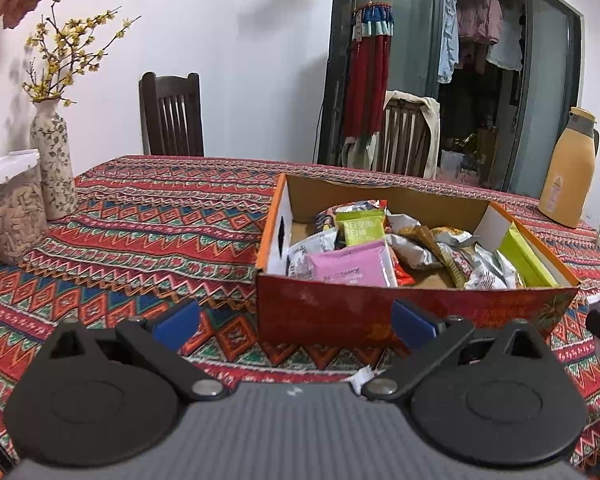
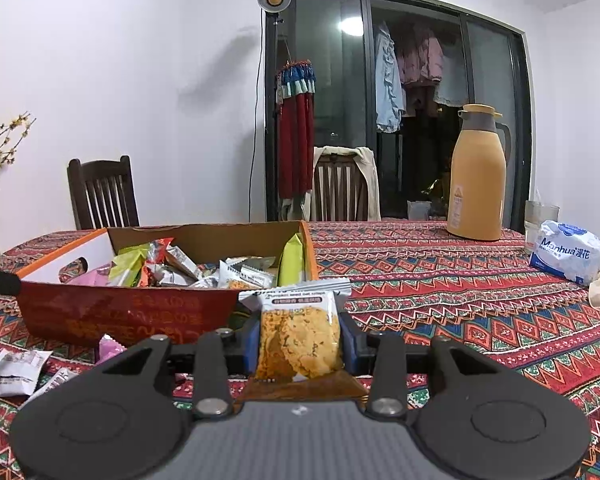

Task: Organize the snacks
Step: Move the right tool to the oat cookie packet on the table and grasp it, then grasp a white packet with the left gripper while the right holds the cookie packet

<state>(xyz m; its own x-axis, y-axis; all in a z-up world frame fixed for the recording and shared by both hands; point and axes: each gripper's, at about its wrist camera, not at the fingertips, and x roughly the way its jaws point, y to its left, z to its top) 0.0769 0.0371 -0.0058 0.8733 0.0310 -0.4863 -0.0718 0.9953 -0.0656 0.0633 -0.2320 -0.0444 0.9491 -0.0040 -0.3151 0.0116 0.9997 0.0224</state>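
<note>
Wrappers [image 2: 14, 372] lie loose on the patterned table [image 2: 460, 300] at the near left. Behind them sits the cardboard box [image 1: 380, 312], full of packets. Facing it, the left hand-held gripper [image 1: 296, 322] is spread wide and empty. Right of the box, the right hand-held gripper [image 2: 300, 344] pinches a cracker packet [image 2: 298, 340] above the table. A yellow flask [image 2: 478, 176] stands far right.

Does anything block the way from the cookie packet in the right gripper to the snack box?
Nothing visible does. The right gripper holds the cookie packet just short of the box, whose top is open; only its near wall stands between, and the packet sits about level with that rim.
</note>
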